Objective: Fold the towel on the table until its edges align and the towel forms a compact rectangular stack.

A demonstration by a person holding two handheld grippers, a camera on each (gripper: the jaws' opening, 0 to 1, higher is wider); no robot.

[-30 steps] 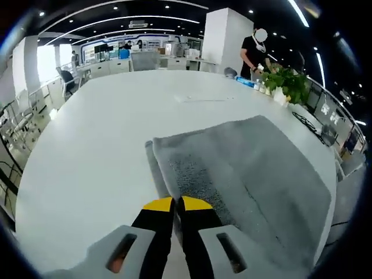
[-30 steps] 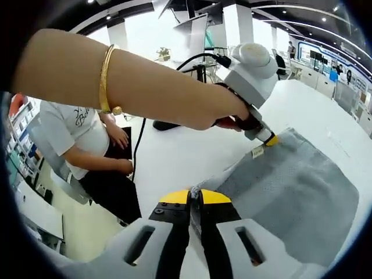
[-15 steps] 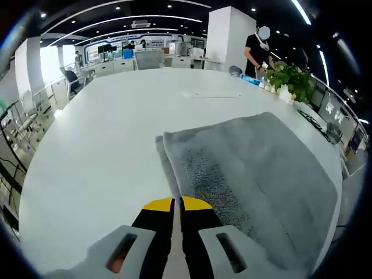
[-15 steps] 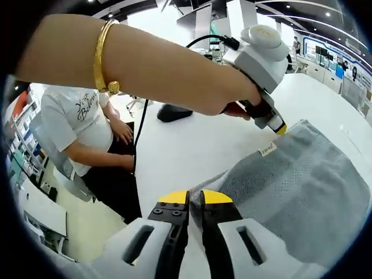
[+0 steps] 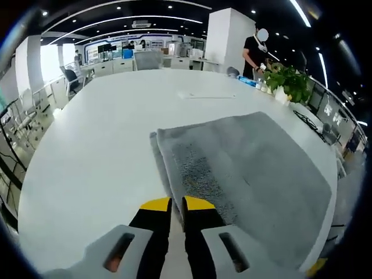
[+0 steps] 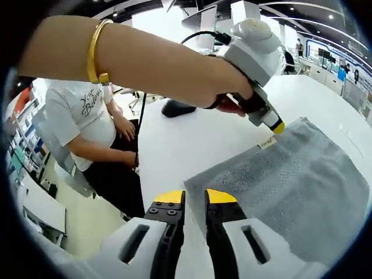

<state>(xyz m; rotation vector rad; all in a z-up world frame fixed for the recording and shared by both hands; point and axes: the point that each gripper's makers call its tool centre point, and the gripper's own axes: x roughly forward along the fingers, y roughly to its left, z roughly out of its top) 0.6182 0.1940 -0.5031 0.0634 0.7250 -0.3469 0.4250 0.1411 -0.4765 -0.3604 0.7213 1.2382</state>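
Around me lies an open office: a big white table (image 5: 104, 128), a white pillar (image 5: 224, 38), ceiling light strips (image 5: 116, 22), a green potted plant (image 5: 289, 84), far desks with chairs (image 5: 70, 78), and bright windows (image 6: 157, 26).

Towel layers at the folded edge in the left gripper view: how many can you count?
2. The upper layer spreads toward the plant; a lower layer's edge peeks out beside it on the table. More may be hidden underneath.
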